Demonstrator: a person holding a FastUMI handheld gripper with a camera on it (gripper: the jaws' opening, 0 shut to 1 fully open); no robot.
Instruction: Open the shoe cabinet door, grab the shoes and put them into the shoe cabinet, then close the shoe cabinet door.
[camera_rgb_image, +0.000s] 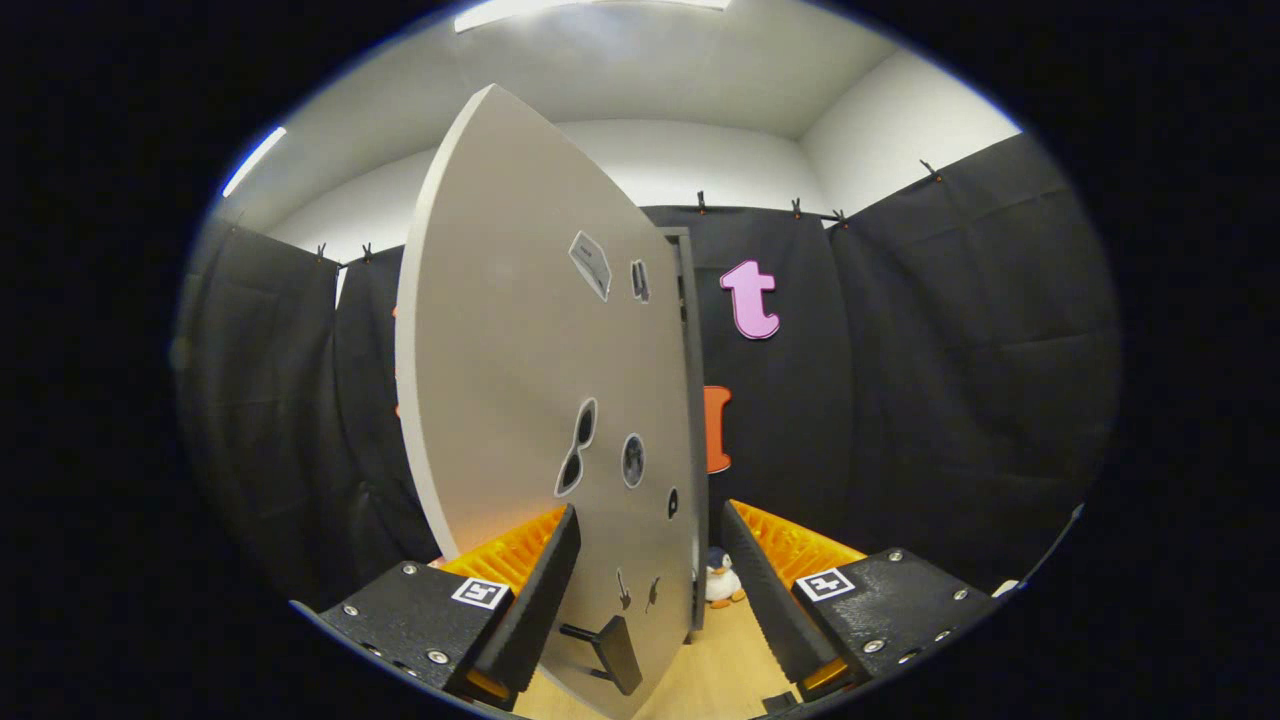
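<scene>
The shoe cabinet door (540, 400) is swung wide open. The tool (648, 560) is held apart around its edge, gripping nothing. Shoes must be put in next.

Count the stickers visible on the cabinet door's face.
About 8 on the cabinet door: two near its top, three around the middle just above the gripper fingers, one small beside them, two tiny low down above the handle. Others may be hidden.
</scene>
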